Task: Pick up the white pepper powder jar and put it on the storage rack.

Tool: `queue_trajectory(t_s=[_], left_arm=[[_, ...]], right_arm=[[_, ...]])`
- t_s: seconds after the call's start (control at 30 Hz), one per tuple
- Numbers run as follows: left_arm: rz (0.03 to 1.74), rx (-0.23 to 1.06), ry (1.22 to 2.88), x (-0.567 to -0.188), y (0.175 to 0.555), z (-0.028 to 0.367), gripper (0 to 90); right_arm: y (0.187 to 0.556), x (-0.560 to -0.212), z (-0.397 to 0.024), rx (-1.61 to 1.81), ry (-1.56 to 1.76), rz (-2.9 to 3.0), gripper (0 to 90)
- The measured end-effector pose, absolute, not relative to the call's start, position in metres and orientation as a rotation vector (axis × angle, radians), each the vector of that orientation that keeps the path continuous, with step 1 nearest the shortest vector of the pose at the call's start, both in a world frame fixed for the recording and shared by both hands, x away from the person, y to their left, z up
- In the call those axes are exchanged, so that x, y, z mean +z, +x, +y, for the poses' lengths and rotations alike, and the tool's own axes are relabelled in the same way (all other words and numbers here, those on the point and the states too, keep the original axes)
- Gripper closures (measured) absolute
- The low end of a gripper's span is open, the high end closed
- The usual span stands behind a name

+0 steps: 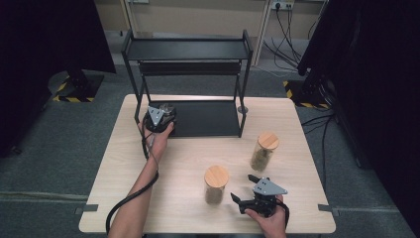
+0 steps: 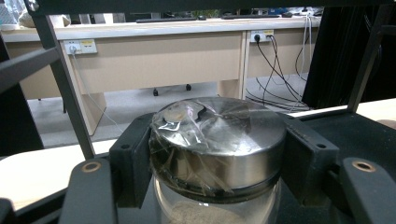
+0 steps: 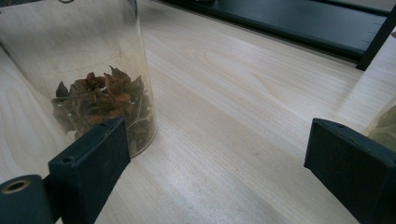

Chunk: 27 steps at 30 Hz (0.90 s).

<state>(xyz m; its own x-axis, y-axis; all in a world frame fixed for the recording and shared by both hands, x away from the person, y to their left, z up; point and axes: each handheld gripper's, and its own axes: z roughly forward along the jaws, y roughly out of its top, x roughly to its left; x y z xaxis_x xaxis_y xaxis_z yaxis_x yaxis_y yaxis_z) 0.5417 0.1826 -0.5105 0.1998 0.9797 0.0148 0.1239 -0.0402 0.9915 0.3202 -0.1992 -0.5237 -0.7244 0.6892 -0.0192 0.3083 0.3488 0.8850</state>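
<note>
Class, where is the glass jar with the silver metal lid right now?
In the high view, the glass jar with the silver metal lid sits at the black shelf rack's lower left, clamped by the left gripper.

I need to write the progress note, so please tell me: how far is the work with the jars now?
Nothing looks finished yet. In hand: the left gripper is shut on the metal-lidded jar, at the rack's bottom shelf. Left: two wooden-lidded jars stand on the table; the right gripper is open beside them.

Black two-jaw gripper [image 1: 246, 190] bodies, grey three-cornered top plates, brass-ringed screw holes, trailing black cables.
</note>
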Motion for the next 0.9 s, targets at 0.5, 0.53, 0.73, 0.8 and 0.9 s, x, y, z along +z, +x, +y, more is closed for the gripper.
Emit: queue_trajectory(t_s=[0.5,0.53,0.73,0.8,0.9], left_arm=[[1.149,1.004,1.413,-0.5104,0.5407,0.1828,33.9],[1.151,1.003,1.413,-0.5103,0.5406,0.1828,33.9],[1.157,0.999,1.415,-0.51,0.5404,0.1829,33.0],[1.164,0.991,1.417,-0.5098,0.5404,0.183,29.7],[1.165,0.976,1.417,-0.5086,0.5382,0.1822,24.4]], right_arm=[[0.3202,-0.5237,-0.199,1.331,0.875,2.228,6.9],[0.3201,-0.5237,-0.1991,1.332,0.875,2.227,6.9],[0.3201,-0.5237,-0.1991,1.332,0.876,2.227,6.9],[0.3201,-0.5237,-0.1991,1.332,0.875,2.227,6.9],[0.32,-0.5237,-0.1988,1.329,0.875,2.229,6.9]])
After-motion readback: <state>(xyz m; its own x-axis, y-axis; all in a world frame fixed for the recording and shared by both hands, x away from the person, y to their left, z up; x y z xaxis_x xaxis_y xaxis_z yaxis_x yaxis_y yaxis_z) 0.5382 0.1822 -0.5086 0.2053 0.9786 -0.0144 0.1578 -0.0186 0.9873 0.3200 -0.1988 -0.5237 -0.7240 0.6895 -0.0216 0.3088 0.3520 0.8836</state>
